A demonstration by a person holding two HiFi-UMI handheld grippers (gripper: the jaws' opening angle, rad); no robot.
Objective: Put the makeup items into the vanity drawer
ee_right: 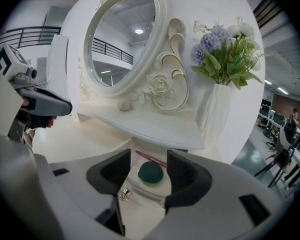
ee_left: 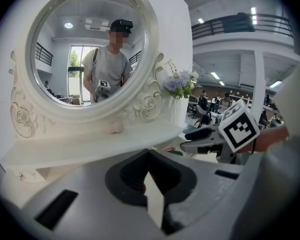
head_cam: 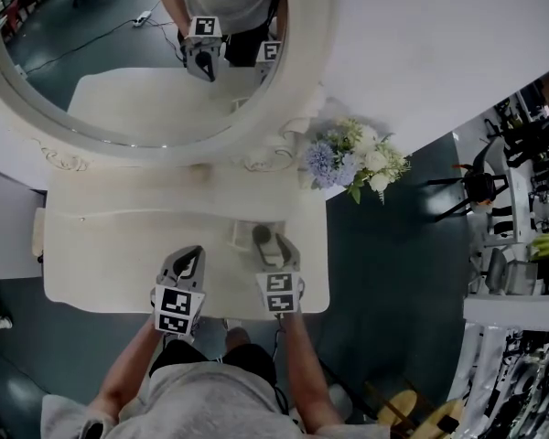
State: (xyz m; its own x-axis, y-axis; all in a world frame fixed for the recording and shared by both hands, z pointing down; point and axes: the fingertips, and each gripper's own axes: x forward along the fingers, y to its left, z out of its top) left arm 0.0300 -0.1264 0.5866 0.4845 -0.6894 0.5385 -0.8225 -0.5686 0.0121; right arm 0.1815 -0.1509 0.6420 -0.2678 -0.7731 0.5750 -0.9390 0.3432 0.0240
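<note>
The white vanity table (head_cam: 110,254) has a small drawer (head_cam: 242,236) open near its right front. In the drawer lie a dark green round makeup sponge (ee_right: 150,173) and, behind it, a thin pink stick (ee_right: 158,160). My right gripper (head_cam: 274,245) hovers just over the drawer, open, and the sponge (head_cam: 262,236) shows in the gap with neither pad touching it. The drawer's metal knob (ee_right: 123,194) is below the jaws. My left gripper (head_cam: 190,254) is over the tabletop to the left, its jaws meeting at the tips with nothing seen held.
A big oval mirror (head_cam: 137,53) stands at the back and reflects the person and both grippers. A vase of white and purple flowers (head_cam: 352,158) sits at the back right. A small pale round thing (ee_right: 124,105) rests on the shelf under the mirror. Chairs and desks (head_cam: 494,199) stand on the floor to the right.
</note>
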